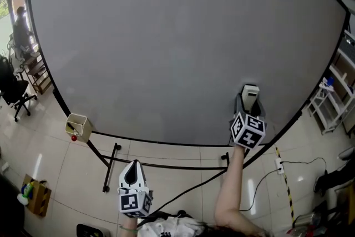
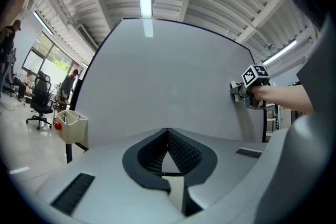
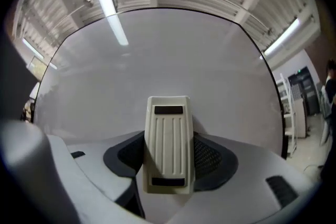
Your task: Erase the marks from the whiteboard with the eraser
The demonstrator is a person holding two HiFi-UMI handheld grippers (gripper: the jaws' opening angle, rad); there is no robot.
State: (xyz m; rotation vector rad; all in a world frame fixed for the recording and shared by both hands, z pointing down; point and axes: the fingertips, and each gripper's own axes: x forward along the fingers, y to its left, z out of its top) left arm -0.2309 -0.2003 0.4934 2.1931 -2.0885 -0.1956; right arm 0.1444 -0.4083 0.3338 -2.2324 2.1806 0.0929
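Observation:
A large whiteboard (image 1: 177,36) fills the head view; I see no marks on its grey-white surface. My right gripper (image 1: 249,101) is shut on a cream ribbed eraser (image 1: 250,94), held up at the board's lower right area. In the right gripper view the eraser (image 3: 168,144) stands upright between the dark pads, with the whiteboard (image 3: 168,60) right behind it. My left gripper (image 1: 131,175) hangs low, below the board's bottom edge, shut with nothing in it. In the left gripper view its jaws (image 2: 169,152) meet at the tips, and the right gripper (image 2: 247,91) shows far right against the whiteboard (image 2: 168,86).
A cream pen box (image 1: 78,126) hangs at the board's lower left corner, also the pen box (image 2: 70,126) in the left gripper view. The board's black stand (image 1: 111,166) rests on a tiled floor. Office chairs (image 1: 14,91) and a person stand far left; shelving (image 1: 327,102) far right.

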